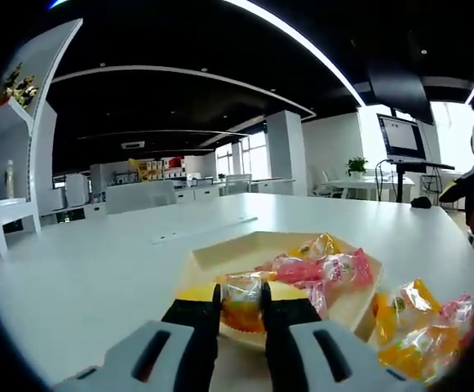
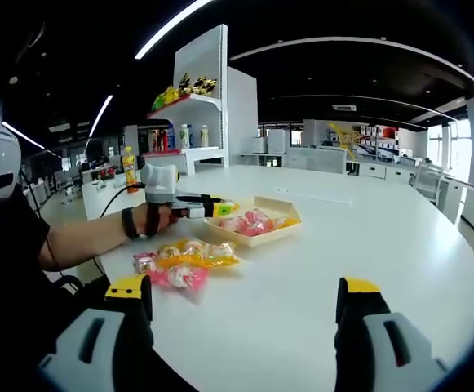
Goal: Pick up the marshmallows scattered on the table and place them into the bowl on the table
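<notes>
My left gripper (image 1: 241, 292) is shut on an orange and yellow wrapped marshmallow (image 1: 243, 314), held at the near rim of the shallow tan bowl (image 1: 220, 253). Several pink and yellow wrapped marshmallows (image 1: 322, 268) lie in the bowl. More wrapped ones (image 1: 420, 327) lie on the white table to its right. In the right gripper view, a hand holds the left gripper (image 2: 218, 209) at the bowl's (image 2: 261, 239) left edge. A loose pile of marshmallows (image 2: 183, 260) sits in front of the bowl. My right gripper (image 2: 243, 310) stands wide open above the table, well short of the pile.
The person's arm (image 2: 81, 237) reaches in from the left along the round white table (image 2: 367, 237). A white shelf unit (image 2: 200, 106) with bottles stands behind. A monitor on a stand (image 1: 401, 139) and office desks lie beyond the table's far edge.
</notes>
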### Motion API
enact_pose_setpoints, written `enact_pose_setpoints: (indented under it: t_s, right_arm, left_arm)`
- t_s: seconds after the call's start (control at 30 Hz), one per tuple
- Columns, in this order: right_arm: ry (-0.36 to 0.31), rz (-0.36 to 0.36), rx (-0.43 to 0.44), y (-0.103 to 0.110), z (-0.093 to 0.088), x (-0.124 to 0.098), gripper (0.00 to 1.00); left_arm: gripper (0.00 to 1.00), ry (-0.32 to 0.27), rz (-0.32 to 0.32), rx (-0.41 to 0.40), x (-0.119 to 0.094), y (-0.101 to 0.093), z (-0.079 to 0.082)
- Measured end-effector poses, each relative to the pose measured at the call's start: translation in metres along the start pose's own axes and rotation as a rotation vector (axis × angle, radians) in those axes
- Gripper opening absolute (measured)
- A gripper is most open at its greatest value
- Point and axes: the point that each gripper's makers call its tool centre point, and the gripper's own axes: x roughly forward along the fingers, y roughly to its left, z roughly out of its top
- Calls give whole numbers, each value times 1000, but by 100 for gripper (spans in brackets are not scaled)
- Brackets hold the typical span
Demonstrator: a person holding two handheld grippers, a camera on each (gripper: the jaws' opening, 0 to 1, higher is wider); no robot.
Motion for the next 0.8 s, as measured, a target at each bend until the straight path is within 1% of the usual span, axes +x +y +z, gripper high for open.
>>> enact_pose_setpoints:
  t_s: [0.47, 0.8]
  right_arm:
    - [6, 2, -1, 1, -2, 1, 90]
    - [5, 3, -1, 2, -1, 1, 90]
  left_arm:
    - [22, -4, 1, -1, 1, 0, 0]
    - [28, -6, 0, -3, 1, 0, 0]
